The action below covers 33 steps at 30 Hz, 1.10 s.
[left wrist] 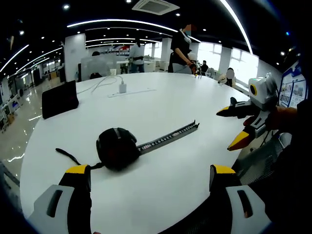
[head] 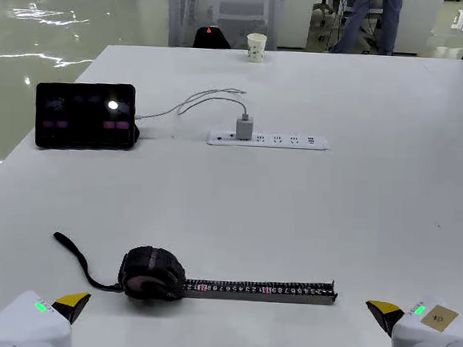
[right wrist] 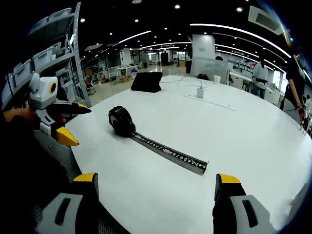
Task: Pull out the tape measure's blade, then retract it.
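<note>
- White table (head: 307, 208) carries the tape measure (head: 152, 273) near its front edge in the head view. The blade (head: 260, 289) is drawn out to the right and lies flat, so the pull seems done and the retraction is judged to remain. The left tool (head: 71, 305) is held at the left end and the right tool (head: 385, 311) beyond the hook (head: 332, 291), probably so that each end can be reached.
- In the left gripper view, the left tool's jaws are spread wide with nothing between them and are aimed at the case (left wrist: 117, 147). The right tool's jaws are likewise parted and nothing is touched.
- In the right gripper view, the blade is framed between the right tool's parted jaws, ungripped.
</note>
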Available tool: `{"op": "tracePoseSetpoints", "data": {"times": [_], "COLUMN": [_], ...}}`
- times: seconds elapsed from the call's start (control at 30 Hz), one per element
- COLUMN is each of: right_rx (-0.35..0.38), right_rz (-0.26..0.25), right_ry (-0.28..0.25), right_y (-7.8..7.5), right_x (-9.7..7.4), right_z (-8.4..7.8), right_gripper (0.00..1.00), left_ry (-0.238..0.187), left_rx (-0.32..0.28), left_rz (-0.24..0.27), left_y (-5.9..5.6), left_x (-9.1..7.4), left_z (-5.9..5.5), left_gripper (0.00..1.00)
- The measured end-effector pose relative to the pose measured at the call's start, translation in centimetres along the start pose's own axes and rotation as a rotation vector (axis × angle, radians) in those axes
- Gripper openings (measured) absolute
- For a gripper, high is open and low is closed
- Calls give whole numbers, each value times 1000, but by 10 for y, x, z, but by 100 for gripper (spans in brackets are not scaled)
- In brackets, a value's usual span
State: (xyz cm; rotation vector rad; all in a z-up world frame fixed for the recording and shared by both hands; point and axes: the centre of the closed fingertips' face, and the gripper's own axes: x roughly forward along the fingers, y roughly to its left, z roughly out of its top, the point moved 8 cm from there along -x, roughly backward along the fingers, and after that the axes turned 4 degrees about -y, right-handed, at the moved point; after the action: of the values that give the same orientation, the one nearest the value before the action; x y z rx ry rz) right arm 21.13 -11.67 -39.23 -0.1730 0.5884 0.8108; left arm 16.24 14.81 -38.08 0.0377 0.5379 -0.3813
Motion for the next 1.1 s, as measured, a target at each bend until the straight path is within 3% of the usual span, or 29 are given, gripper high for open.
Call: {"op": "tracePoseSetpoints", "data": {"times": [0.4,1.1], "right_rx": [26,25], "right_rz": [-15,-15], "right_ry": [-10,-17], "right_y": [2,3], "right_x": [-4,-6], "right_z": [3,3], "right_gripper": [99,99], "left_ry": [1,-10], "left_rx": [-16,-18], "left_rz": [23,39], "left_y": [-8,-8], "left_x": [2,4], "left_z": [1,4], "left_gripper": [99,99]}}
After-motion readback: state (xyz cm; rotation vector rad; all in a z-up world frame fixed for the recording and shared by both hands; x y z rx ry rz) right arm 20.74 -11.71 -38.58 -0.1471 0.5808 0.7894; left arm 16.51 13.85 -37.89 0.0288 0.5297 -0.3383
